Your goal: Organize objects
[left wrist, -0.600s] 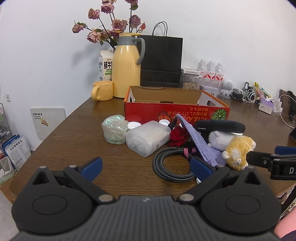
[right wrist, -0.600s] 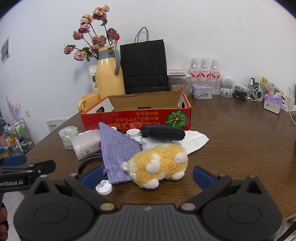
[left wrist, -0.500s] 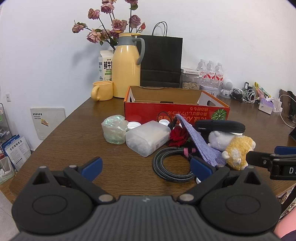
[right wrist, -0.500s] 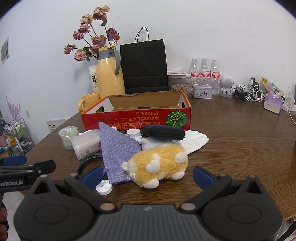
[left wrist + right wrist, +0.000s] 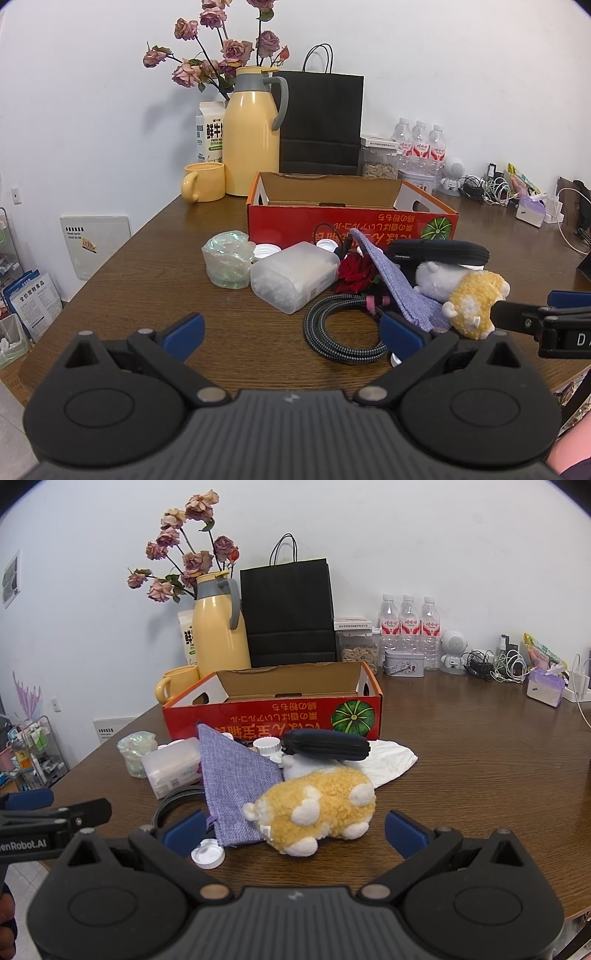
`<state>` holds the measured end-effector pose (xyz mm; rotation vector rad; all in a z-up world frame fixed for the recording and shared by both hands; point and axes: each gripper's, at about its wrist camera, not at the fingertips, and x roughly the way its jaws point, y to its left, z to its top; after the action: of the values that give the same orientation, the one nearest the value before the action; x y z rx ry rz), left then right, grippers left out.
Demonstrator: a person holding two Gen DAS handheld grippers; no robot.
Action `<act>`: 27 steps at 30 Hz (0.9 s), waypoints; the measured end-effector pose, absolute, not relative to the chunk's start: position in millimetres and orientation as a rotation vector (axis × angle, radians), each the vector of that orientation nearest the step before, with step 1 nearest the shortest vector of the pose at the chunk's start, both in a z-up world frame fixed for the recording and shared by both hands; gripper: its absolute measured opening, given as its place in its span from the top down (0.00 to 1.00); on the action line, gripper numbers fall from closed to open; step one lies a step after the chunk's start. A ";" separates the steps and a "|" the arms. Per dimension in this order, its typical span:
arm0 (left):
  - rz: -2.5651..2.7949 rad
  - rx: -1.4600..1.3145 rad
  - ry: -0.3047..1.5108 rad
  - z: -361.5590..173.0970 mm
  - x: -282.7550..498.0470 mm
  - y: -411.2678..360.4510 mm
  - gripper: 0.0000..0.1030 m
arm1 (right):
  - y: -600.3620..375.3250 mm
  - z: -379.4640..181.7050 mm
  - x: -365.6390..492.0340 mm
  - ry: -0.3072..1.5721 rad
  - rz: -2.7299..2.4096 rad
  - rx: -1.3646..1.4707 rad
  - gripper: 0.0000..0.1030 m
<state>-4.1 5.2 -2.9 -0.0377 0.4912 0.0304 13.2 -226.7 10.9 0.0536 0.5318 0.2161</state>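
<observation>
Open red cardboard box with a pumpkin print, upright on the far side of the clutter. Near it, left to right: iridescent crumpled wrap; frosted plastic case; coiled braided cable; purple fabric pouch; yellow-and-white plush toy lying on its side; black zip case resting on a white plush; white cloth.

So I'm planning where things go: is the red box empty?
Cannot tell. The red box is open on top, but its front wall hides the floor.
</observation>
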 end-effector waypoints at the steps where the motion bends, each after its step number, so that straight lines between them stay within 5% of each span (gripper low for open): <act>1: 0.031 -0.038 0.491 -2.9 -4.1 5.2 0.00 | -226.5 10.9 13.4 0.532 0.217 0.054 0.00; 27: 0.028 -0.039 0.497 -2.5 -3.5 5.3 0.00 | -227.1 10.2 15.3 0.535 0.215 0.058 0.00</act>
<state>-3.5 5.3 -2.5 -0.0391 0.4968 0.0280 15.3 -227.1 10.2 0.0585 0.5354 0.2151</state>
